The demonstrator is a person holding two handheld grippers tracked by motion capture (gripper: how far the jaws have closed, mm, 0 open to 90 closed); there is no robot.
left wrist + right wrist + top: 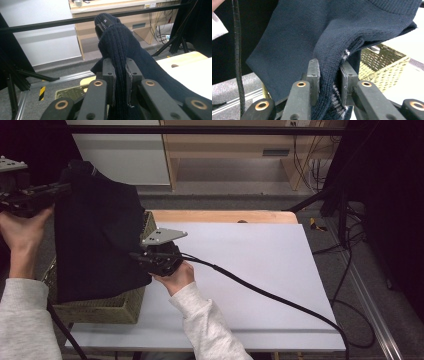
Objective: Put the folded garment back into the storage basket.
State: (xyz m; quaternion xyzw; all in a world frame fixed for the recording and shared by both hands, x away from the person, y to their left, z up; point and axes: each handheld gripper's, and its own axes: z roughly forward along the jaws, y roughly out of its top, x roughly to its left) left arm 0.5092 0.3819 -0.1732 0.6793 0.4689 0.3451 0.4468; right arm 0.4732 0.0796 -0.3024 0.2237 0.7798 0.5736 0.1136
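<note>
The white bench (260,270) carries a woven basket (107,307) at its left edge. A dark blue knitted sweater (95,240) hangs spread above the basket, stretched between the two grippers. The left hand-held gripper (60,190) is clamped on the sweater's upper left edge; the right hand-held gripper (142,257) is clamped on its lower right edge, beside the basket.

The white print on the sweater's label (104,24) is too small to read.
</note>
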